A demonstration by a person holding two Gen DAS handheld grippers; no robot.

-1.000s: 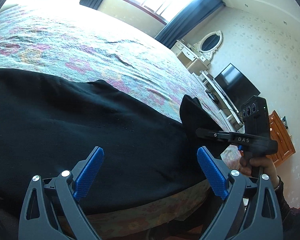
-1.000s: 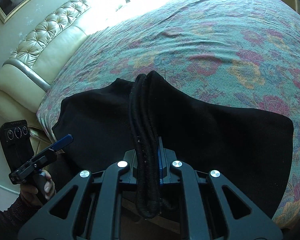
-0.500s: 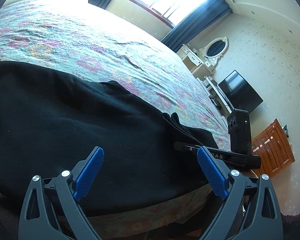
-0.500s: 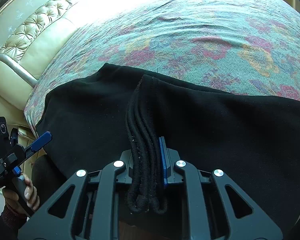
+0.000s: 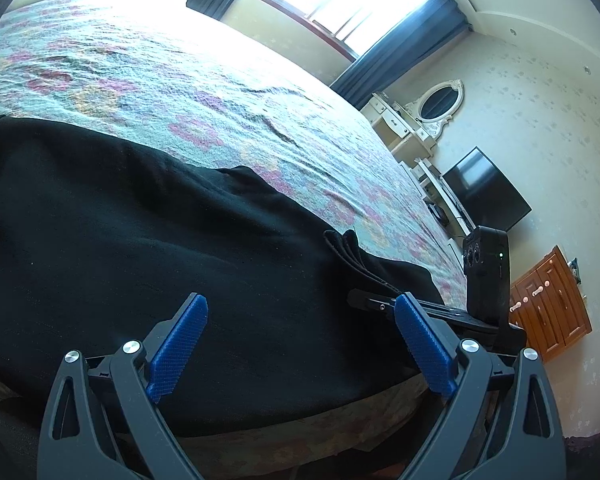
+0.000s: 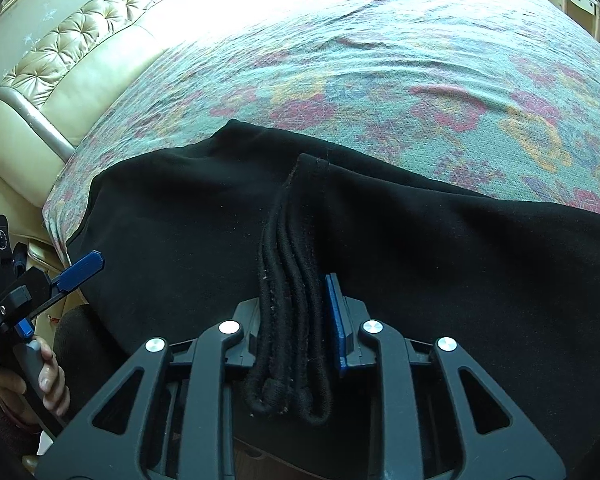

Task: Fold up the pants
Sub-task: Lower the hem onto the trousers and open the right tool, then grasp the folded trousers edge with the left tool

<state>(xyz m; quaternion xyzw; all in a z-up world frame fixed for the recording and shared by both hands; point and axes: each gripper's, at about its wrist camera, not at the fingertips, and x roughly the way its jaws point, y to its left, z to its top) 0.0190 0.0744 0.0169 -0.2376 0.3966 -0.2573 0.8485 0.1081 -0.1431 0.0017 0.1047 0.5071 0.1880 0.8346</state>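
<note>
Floral bedspread (image 6: 380, 80) carries black pants (image 6: 180, 220). Right gripper (image 6: 296, 320) jaws clamp bunched hem layers; left gripper (image 5: 300, 344) jaws wide, empty above cloth. Fold underway; next, likely release and smooth.

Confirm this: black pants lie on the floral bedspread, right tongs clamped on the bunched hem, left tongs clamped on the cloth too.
Not quite. The left tongs are open above the black pants, gripping nothing, as the left wrist view shows. The rest is right.
</note>
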